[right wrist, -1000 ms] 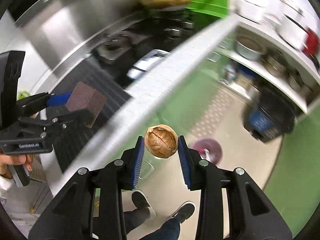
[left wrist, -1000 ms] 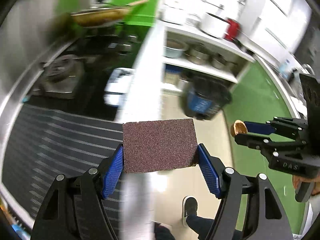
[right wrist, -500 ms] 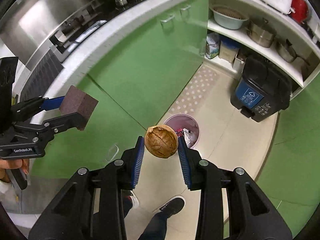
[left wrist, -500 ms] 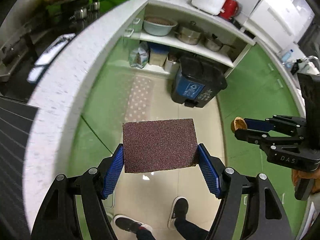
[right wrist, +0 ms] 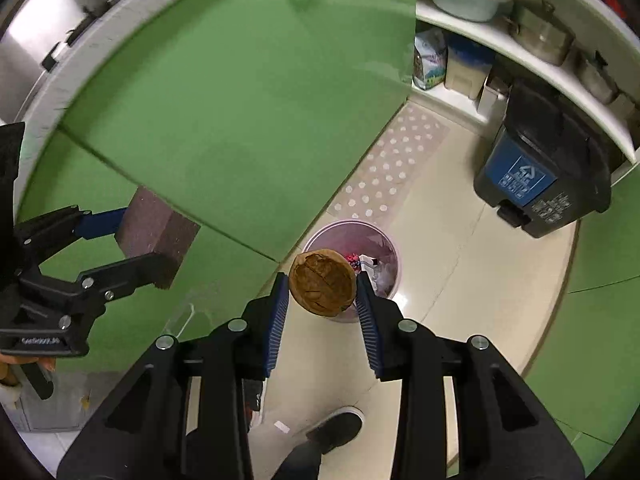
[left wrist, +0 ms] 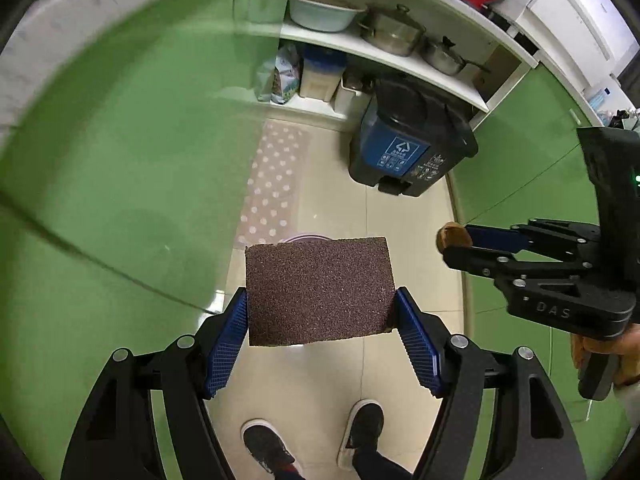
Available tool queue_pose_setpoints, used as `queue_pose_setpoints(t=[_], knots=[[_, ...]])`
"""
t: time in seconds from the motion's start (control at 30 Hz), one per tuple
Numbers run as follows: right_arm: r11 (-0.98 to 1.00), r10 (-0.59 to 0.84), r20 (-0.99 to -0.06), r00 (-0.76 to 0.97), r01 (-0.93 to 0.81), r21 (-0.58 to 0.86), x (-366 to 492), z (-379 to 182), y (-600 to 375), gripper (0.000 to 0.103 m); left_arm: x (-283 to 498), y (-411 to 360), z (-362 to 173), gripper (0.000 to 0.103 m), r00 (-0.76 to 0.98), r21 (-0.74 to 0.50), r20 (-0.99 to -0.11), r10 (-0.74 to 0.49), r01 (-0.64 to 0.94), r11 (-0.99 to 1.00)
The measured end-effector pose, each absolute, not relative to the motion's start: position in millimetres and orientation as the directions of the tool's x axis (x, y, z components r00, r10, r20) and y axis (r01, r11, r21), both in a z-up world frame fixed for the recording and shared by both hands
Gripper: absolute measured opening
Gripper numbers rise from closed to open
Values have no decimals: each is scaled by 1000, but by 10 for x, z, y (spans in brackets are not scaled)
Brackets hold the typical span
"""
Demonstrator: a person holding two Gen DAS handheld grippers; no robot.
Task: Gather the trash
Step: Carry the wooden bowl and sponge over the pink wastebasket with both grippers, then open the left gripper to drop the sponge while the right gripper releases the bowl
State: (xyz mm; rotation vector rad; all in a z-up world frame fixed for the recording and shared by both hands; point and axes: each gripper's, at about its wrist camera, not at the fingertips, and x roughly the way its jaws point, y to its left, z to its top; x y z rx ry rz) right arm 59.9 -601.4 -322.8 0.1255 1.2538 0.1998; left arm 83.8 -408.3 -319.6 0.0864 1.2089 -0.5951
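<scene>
My left gripper [left wrist: 320, 312] is shut on a dark brown scouring sponge [left wrist: 318, 290], held flat between its blue pads. My right gripper [right wrist: 322, 290] is shut on a brown walnut [right wrist: 322, 283]. Both point steeply down at the kitchen floor. A small pink waste bin [right wrist: 352, 232] with trash in it stands on the floor right below the walnut; in the left wrist view only its rim [left wrist: 306, 237] peeks out above the sponge. The right gripper [left wrist: 456, 244] with the walnut [left wrist: 452, 236] shows at the right of the left wrist view; the left gripper [right wrist: 152, 240] with the sponge [right wrist: 158, 226] at the left of the right wrist view.
Green cabinet doors [right wrist: 240, 120] close off the left under a white counter edge [left wrist: 80, 12]. A dark recycling bin [left wrist: 404, 148] with a blue label stands by white shelves [left wrist: 380, 48] with pots and a bowl. A dotted mat [left wrist: 272, 188] lies on the tile floor. The person's shoes [left wrist: 272, 446] are below.
Both grippers have dropped from counter height toward the floor, each keeping its grip. The stove and counter top have left the view; the pink waste bin now sits under the grippers.
</scene>
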Motion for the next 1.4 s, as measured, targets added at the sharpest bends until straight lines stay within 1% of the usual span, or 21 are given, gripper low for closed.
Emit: queue_pose_setpoints(t=[0.13, 0.27, 0.53, 0.57, 0.6, 0.63, 0.67, 0.7, 0.77, 0.9, 1.13, 1.4], knots=[[975, 221, -932, 288, -61, 212, 717, -3602, -6036, 34, 966, -4070, -3428, 70, 213, -258, -894, -394, 475, 841], [973, 230, -930, 286, -56, 223, 824, -3863, -6069, 34, 1026, -4038, -3528, 70, 213, -262, -891, -402, 481, 836], [972, 233, -928, 290, -66, 224, 1017, -4052, -6079, 37, 1135, -4061, -3644, 70, 214, -262, -890, -402, 482, 836], [973, 229, -929, 289, -65, 220, 1024, -4062, -6083, 49, 1141, -4068, -3648, 70, 214, -261, -891, -401, 484, 836], [974, 225, -930, 291, -62, 216, 1030, -4067, -6089, 58, 1148, -4083, -3653, 70, 214, -258, -891, -401, 487, 834], [974, 225, -928, 297, -59, 217, 1034, -4072, -6100, 78, 1156, -4094, -3657, 70, 213, -257, -891, -401, 490, 833], [976, 215, -926, 309, -46, 212, 1039, -4068, -6134, 87, 1164, -4103, -3659, 70, 212, -257, -892, -400, 491, 833], [977, 211, -925, 316, -39, 209, 1026, -4057, -6152, 88, 1169, -4119, -3666, 70, 211, -256, -892, -399, 493, 832], [981, 190, -930, 316, -18, 194, 1023, -4049, -6205, 97, 1173, -4127, -3672, 70, 208, -256, -893, -399, 496, 830], [985, 154, -937, 314, 30, 172, 949, -4004, -6320, 99, 1168, -4199, -3684, 70, 201, -257, -893, -402, 506, 823], [986, 97, -942, 321, 100, 135, 755, -3836, -6534, 99, 1121, -4392, -3721, 70, 180, -258, -894, -410, 540, 801], [981, 78, -940, 331, 145, 132, 519, -3664, -6686, 99, 1097, -4653, -3804, 70, 151, -259, -899, -412, 574, 777]])
